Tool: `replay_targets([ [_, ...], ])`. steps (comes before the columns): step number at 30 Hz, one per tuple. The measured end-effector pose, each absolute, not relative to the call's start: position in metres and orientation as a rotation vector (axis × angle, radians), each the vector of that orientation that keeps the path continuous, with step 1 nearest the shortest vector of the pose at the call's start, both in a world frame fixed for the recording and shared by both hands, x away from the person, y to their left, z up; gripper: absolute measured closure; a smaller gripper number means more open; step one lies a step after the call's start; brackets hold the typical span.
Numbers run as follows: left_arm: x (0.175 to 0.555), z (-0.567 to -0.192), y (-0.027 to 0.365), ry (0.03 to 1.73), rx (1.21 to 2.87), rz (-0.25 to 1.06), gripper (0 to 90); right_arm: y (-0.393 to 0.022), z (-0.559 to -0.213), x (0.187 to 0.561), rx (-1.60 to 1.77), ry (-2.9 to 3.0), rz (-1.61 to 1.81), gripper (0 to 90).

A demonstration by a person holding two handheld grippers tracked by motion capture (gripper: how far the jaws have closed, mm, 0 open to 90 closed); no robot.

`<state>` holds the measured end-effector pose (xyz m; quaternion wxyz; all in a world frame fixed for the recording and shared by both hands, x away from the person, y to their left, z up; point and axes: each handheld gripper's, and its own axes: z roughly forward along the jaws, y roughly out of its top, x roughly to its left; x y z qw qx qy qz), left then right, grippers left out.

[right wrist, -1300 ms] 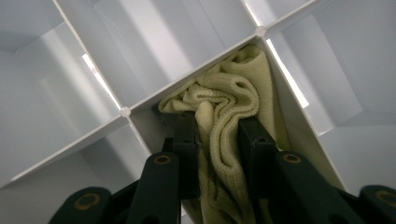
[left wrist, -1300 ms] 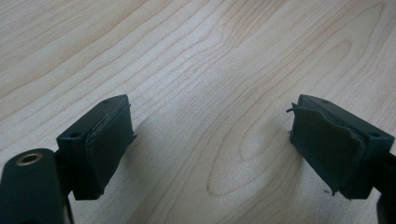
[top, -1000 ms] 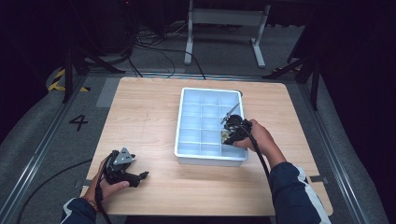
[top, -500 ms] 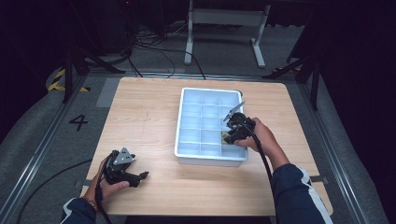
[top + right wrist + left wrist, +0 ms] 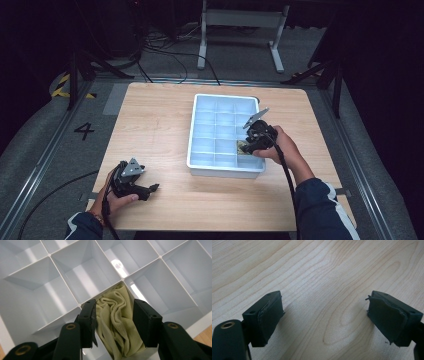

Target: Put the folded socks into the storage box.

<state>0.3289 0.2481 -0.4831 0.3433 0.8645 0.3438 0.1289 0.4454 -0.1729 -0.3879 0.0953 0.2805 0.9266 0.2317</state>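
A crumpled pale yellow-green cloth [image 5: 115, 322] lies in a near right compartment of the white divided tray [image 5: 62, 277]. My right gripper [image 5: 114, 308] points down into that compartment. Its jaws have just been opening and now stand on either side of the cloth without pinching it. In the high view the right gripper [image 5: 247, 146] hangs over the tray's [image 5: 190, 150] right near part, with the cloth [image 5: 241, 148] just showing below it. My left gripper [image 5: 152, 189] rests low at the table's near left corner. Its jaws [image 5: 324, 312] are wide open over bare wood.
The light wooden table [image 5: 150, 120] carries the tray right of centre. The tray's other compartments look empty. Dark floor, cables and a metal stand [image 5: 240, 20] lie beyond the far edge. A "4" mark [image 5: 84, 131] sits on the floor at left.
The right hand has barely shifted over the tray's right side. The left hand and its gripper have stayed where they were.
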Motion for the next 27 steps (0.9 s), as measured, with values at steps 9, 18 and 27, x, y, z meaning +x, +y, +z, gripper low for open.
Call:
replay_targets([
  [9,0.329,-0.483,0.248,0.894,2.246,0.336,13.1,-0.175,-0.383,0.44,0.795,2.697,0.728,49.0],
  [18,0.329,-0.483,0.248,0.894,2.246,0.336,13.2,-0.179,-0.38,0.433,0.751,2.645,0.762,41.6],
  [27,0.329,-0.483,0.248,0.894,2.246,0.336,13.1,-0.185,-0.375,0.425,0.729,2.612,0.801,37.9],
])
